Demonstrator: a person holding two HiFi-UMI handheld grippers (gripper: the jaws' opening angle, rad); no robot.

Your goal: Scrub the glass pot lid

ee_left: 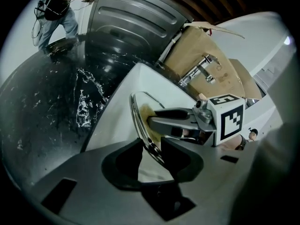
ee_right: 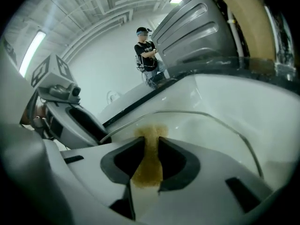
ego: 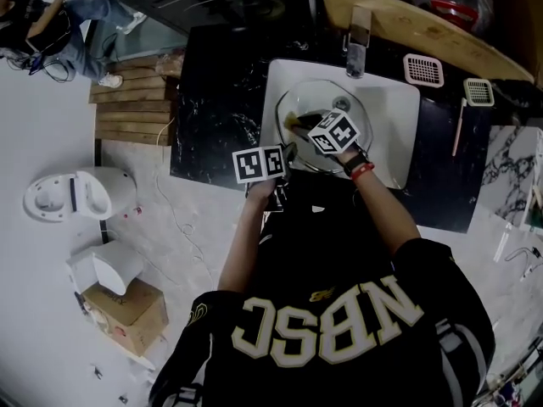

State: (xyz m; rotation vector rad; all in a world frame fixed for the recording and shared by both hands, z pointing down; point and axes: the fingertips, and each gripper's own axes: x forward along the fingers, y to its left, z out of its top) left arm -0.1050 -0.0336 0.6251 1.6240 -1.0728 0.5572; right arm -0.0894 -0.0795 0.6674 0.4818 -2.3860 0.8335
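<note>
The glass pot lid stands tilted in the white sink. My left gripper is shut on the lid's metal rim at its near-left edge, and the rim runs between the jaws of that gripper. My right gripper is shut on a yellow-brown scouring pad and presses the pad's tip against the lid's glass. In the left gripper view, the right gripper lies across the lid's face. The pad shows as a brownish patch on the lid.
A faucet stands behind the sink. Two drain strainers lie on the black marble counter at the right. A person stands in the background. Cardboard leans behind the faucet.
</note>
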